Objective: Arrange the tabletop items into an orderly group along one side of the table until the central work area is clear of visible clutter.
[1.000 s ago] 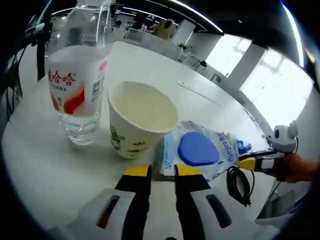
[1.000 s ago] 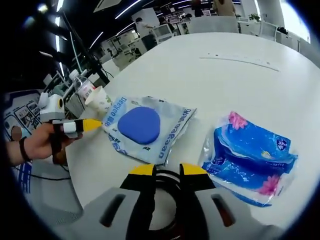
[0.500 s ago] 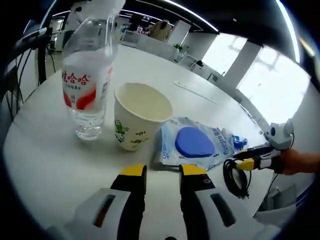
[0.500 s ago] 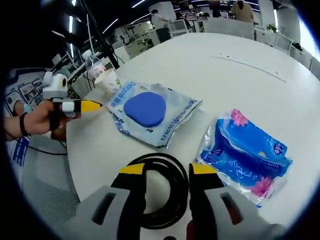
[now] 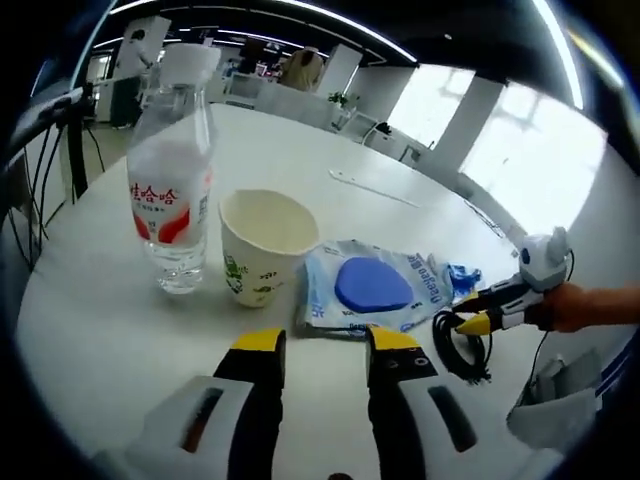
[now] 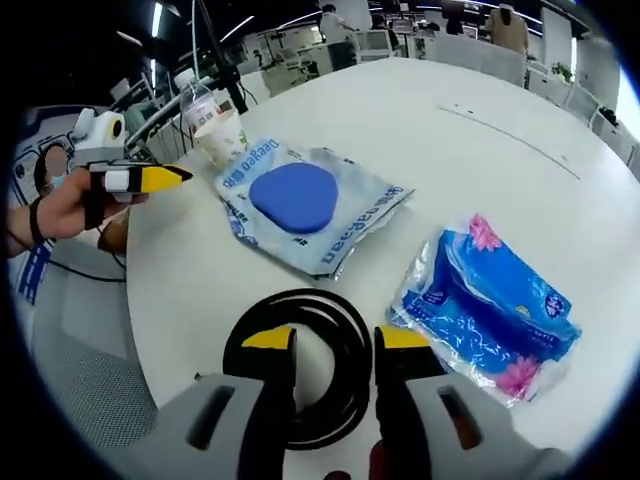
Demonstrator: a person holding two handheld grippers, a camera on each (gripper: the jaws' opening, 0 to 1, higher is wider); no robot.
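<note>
1. Right tongs point(image 6: 335, 340), parted and empty, hover over the coiled black cable point(image 6: 297, 365) at the counter point(image 6: 480, 170) edge: light, floppy; pinch the bundled loops.
2. Blue tissue pack point(image 6: 490, 305), soft and crushable, lies lengthwise pointing away.
3. Wipes pouch point(image 6: 305, 205): limp, slippery; grip an edge.
4. Left tongs point(image 5: 322, 345) parted, empty, short of the paper cup point(image 5: 262, 245) and bottle point(image 5: 170, 195), both upright.

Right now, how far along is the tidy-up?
Done: water bottle, paper cup and wipes pack sit in a row near the table's edge. In hand: nothing; right gripper, open, hovers over the coiled black cable, and left gripper is open, empty. Left: the cable and the blue tissue pack lie apart from the row and need lining up.
</note>
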